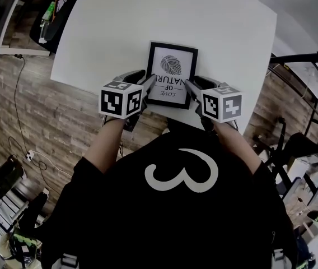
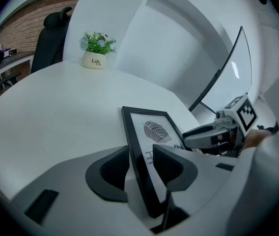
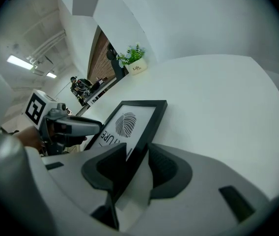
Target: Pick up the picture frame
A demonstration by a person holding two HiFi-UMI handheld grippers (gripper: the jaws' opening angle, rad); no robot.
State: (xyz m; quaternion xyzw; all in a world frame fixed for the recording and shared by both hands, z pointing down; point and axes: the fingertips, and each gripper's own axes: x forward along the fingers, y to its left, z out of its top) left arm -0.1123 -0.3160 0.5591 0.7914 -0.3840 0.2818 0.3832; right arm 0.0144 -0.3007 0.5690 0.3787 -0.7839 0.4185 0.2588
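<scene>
Getting set to grab | picture frame (image 1: pixel 172 74) is laid on tabletop (image 1: pixel 215 21), middle of picture | left tongs (image 1: pixel 143 83) and right tongs (image 1: pixel 195 86) are held wide, a frame side between each | risk: frame may be tipped and dropped if squeezed unevenly

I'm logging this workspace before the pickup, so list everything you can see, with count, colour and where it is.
picture frame: one, black with a white print, lying on the table by its near edge
table: one, white, in front of the person
potted plant: one, green leaves in a white pot, far side of the table
chair: one, black, beyond the table near the plant
floor: brown, brick-patterned, around the table
shirt: one, black with a white mark, on the person
left hand-held gripper: one, grey with black pads, open, jaws astride the frame's left edge
right hand-held gripper: one, grey with black pads, open, jaws astride the frame's right edge
</scene>
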